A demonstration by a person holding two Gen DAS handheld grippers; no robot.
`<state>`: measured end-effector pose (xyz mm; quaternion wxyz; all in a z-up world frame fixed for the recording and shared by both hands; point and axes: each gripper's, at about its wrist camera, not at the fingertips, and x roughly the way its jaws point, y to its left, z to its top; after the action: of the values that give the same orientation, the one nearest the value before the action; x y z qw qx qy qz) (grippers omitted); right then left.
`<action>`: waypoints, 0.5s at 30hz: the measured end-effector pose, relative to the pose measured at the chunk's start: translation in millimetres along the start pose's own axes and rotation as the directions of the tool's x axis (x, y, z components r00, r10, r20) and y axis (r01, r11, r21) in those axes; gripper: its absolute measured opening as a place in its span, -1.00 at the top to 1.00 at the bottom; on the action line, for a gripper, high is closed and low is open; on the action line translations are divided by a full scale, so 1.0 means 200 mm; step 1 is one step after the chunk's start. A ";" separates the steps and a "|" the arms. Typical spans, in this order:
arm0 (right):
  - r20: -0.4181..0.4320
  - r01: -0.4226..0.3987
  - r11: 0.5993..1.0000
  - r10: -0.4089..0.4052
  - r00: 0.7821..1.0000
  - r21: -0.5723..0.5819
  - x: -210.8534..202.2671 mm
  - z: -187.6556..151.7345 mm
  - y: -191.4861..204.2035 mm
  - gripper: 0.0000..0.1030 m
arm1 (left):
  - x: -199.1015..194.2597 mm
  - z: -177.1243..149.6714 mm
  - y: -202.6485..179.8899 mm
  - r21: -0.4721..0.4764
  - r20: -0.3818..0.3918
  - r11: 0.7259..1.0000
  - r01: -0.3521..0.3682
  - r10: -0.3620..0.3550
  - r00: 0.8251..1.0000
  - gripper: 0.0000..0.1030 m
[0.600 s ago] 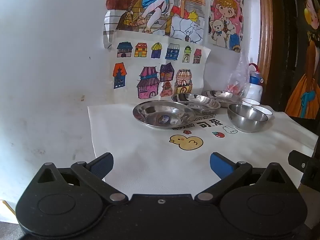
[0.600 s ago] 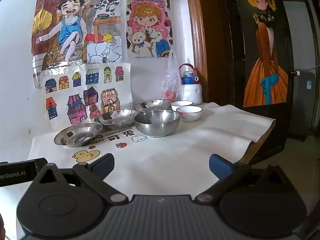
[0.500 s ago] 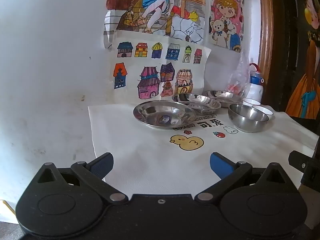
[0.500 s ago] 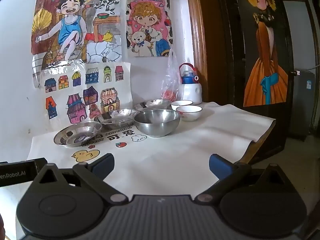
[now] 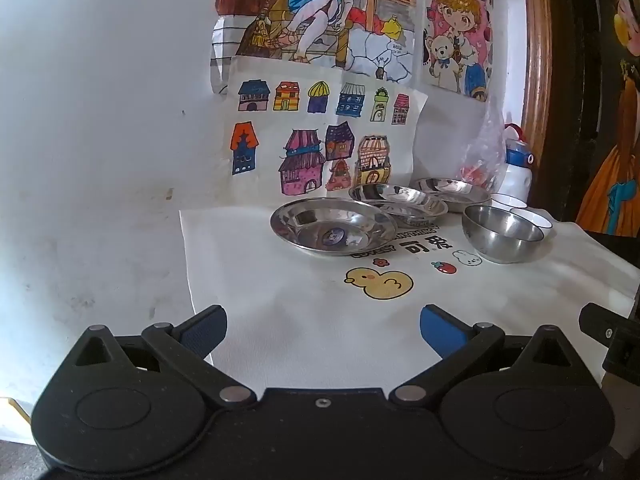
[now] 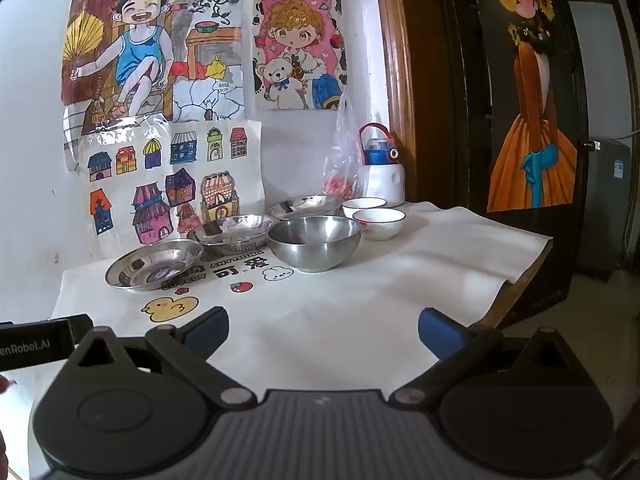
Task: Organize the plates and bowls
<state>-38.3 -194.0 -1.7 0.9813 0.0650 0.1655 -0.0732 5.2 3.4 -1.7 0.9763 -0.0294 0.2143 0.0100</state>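
Observation:
Three shallow steel plates stand in a row along the wall: the nearest plate (image 5: 334, 227) (image 6: 154, 264), a middle plate (image 5: 398, 200) (image 6: 232, 232) and a far plate (image 5: 450, 190) (image 6: 304, 206). A deep steel bowl (image 5: 500, 232) (image 6: 314, 242) sits in front of two white bowls (image 6: 378, 222) (image 5: 528, 220) with dark rims. My left gripper (image 5: 322, 326) hovers open over the cloth, well short of the nearest plate. My right gripper (image 6: 322, 330) is open too, short of the steel bowl. Nothing lies between either pair of fingers.
A white cloth (image 6: 400, 280) printed with a yellow duck (image 5: 380, 282) covers the table. A white and blue bottle (image 6: 380, 168) and a plastic bag (image 6: 344, 160) stand at the back by the wooden door frame (image 6: 400, 80). The table's right edge (image 6: 520, 280) drops off to the floor.

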 end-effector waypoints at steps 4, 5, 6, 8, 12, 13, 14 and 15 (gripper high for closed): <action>0.000 0.001 1.000 -0.001 1.000 -0.001 0.00 0.01 0.00 -1.00 | 0.00 0.00 -0.01 -0.001 -0.003 1.000 -0.002 0.002 1.000 -0.99; -0.001 0.001 1.000 -0.001 1.000 0.000 -0.01 0.01 0.00 -1.00 | 0.00 0.00 -0.01 -0.001 -0.002 1.000 -0.004 0.004 1.000 -0.99; -0.001 0.001 1.000 -0.001 1.000 0.000 0.00 0.00 0.00 -1.00 | 0.00 0.00 -0.01 0.000 -0.002 1.000 -0.005 0.005 1.000 -0.99; 0.001 0.002 1.000 -0.002 1.000 -0.001 0.01 -0.01 0.01 -1.00 | 0.00 0.00 -0.01 0.000 -0.003 1.000 -0.007 0.007 1.000 -0.99; 0.002 -0.001 1.000 0.001 1.000 -0.004 0.02 0.00 0.00 -1.00 | 0.01 0.00 0.00 -0.002 -0.003 1.000 -0.012 0.012 1.000 -0.99; 0.003 0.000 1.000 0.000 1.000 -0.006 0.00 0.01 0.00 -1.00 | 0.01 0.00 0.00 -0.002 -0.004 1.000 -0.013 0.013 1.000 -0.99; 0.003 0.000 1.000 0.000 1.000 -0.007 0.00 0.01 0.00 -1.00 | 0.01 0.00 -0.01 -0.002 -0.006 1.000 -0.014 0.014 1.000 -0.99; 0.003 -0.001 1.000 0.001 1.000 -0.007 0.00 0.01 0.00 -1.00 | 0.01 0.00 0.00 -0.003 -0.007 1.000 -0.013 0.013 1.000 -0.99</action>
<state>-36.5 -194.5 0.7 0.9819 0.0614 0.1640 -0.0724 8.2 2.5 -2.0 0.9753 -0.0293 0.2181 0.0167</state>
